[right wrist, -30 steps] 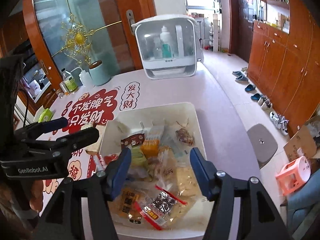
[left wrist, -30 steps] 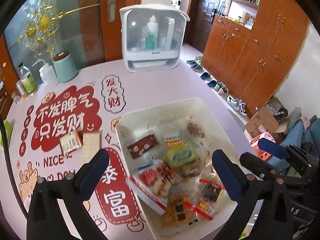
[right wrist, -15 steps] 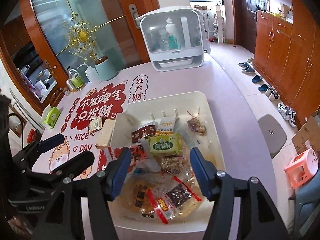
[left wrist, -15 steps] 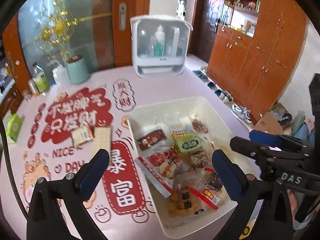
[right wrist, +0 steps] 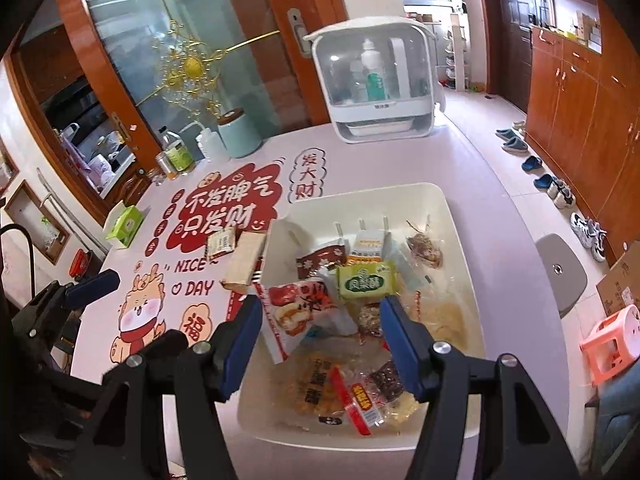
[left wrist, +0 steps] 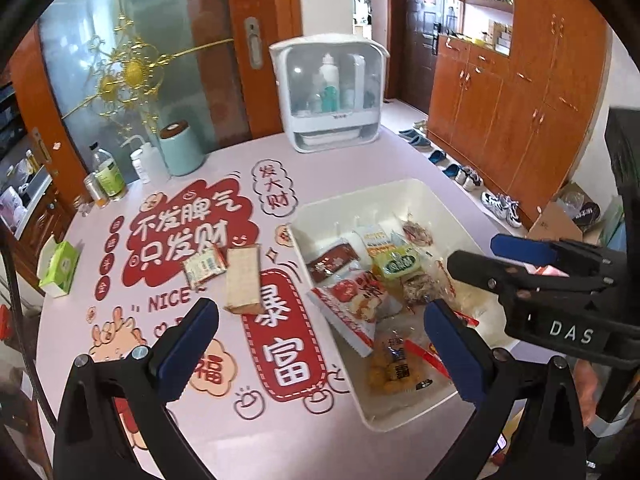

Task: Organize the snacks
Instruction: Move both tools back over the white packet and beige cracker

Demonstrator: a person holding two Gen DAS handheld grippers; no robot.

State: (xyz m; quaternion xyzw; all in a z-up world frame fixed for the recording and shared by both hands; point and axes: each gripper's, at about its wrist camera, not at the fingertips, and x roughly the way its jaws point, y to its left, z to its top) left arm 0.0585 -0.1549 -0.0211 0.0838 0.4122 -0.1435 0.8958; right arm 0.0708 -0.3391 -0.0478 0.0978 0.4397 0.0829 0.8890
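A white bin (left wrist: 420, 196) (right wrist: 460, 232) on the pink table holds several snack packets, among them a green one (left wrist: 396, 266) (right wrist: 366, 282) and a red-and-white one (left wrist: 352, 300) (right wrist: 298, 312). Two packets lie on the mat left of the bin: a small striped one (left wrist: 204, 266) (right wrist: 221, 242) and a tan bar (left wrist: 242, 280) (right wrist: 245, 261). My left gripper (left wrist: 320, 344) is open and empty, high above the bin's left edge. My right gripper (right wrist: 320, 336) is open and empty above the bin; it also shows in the left wrist view (left wrist: 516, 260).
A white cabinet with bottles (left wrist: 328, 92) (right wrist: 374, 80) stands at the table's far edge. A mint canister (left wrist: 180, 148), bottles (left wrist: 106, 174) and a green tissue box (left wrist: 60, 266) stand at the far left. The table edge drops off right of the bin; a grey stool (right wrist: 560, 272) stands there.
Both grippers have drawn back and up from the bin, which now looks smaller and farther. More of the table and the two loose packets show. Both stay open.
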